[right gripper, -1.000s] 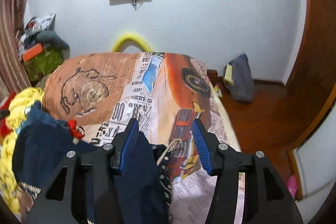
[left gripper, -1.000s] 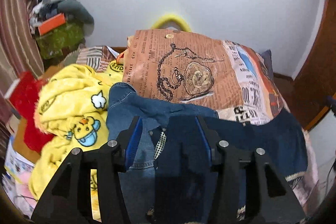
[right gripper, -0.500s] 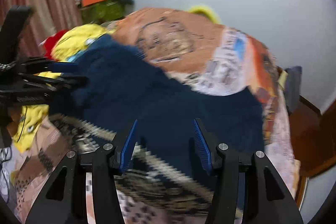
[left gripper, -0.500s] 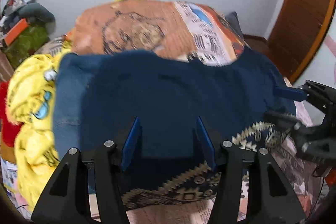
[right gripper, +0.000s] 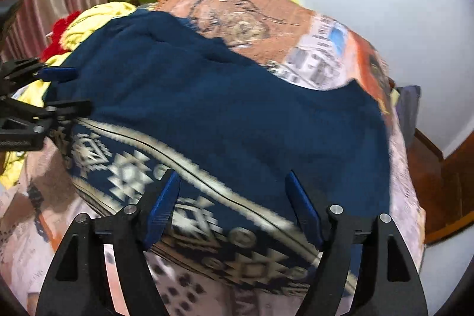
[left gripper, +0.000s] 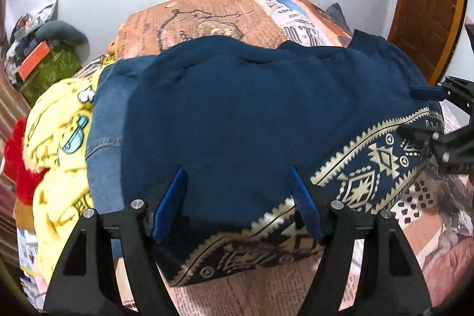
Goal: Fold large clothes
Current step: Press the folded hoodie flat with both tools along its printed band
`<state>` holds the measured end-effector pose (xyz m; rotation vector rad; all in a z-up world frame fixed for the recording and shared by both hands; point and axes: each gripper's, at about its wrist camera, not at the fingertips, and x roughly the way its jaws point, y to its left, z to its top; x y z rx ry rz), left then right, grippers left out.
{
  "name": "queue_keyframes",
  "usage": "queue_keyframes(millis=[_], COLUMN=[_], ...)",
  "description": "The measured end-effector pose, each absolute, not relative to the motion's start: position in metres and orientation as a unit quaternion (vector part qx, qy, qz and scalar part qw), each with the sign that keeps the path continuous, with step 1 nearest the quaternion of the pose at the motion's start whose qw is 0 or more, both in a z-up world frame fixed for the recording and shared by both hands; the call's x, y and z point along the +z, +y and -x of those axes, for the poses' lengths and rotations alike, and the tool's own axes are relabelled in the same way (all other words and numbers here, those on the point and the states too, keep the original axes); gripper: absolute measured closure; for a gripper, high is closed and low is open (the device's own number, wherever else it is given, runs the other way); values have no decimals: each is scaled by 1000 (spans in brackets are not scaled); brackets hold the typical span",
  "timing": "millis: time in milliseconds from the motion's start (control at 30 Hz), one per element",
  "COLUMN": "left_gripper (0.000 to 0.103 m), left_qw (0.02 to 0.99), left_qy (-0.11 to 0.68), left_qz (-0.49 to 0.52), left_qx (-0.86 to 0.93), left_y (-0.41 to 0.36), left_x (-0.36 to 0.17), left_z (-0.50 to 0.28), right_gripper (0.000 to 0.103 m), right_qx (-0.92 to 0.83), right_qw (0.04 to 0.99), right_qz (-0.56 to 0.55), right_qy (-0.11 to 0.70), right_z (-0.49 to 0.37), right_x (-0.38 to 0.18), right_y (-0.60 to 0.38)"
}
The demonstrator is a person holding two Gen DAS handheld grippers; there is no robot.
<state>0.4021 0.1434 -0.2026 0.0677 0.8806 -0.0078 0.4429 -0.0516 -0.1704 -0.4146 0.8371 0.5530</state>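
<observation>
Lay spread on the bed (left gripper: 207,19) ahead of both wide-open, empty tongs (left gripper: 237,197) (right gripper: 231,200): soft, limp navy garment (left gripper: 251,114), probably best pinched at its patterned hem corners.

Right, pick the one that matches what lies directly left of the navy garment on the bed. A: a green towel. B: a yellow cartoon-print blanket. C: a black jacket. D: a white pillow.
B: in the left wrist view a yellow cartoon-print blanket is bunched up beside the navy garment, with only a strip of lighter blue denim between them.
</observation>
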Motion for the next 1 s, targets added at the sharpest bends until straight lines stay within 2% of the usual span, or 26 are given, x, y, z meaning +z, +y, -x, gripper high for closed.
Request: queue_keyframes(millis=[233,300,533,733,1000], left_gripper=[28,25,25,25,25], left_qw=[902,897,874,874,885], left_qy=[429,438,469,454,407], left_qz=[-29,-8,57,105,216], left_qx=[40,56,118,139,66], left_y=[168,184,233,243,225], left_x=[-207,-215,-245,-243,-224], left_z=[-380,-369,-337,-317,-303], right_gripper=[32,32,32,32,32], right_qx=[223,214,161,137,169], right_qw=[869,871,875,879,894], right_qz=[143,117,101,103,132], right_qy=[418,427,445,444,394], right_z=[-450,-452,-450,-448,-431], right_x=[-166,-168,-177,-169,-136], right_y=[-93,-107,-144,-154,-127])
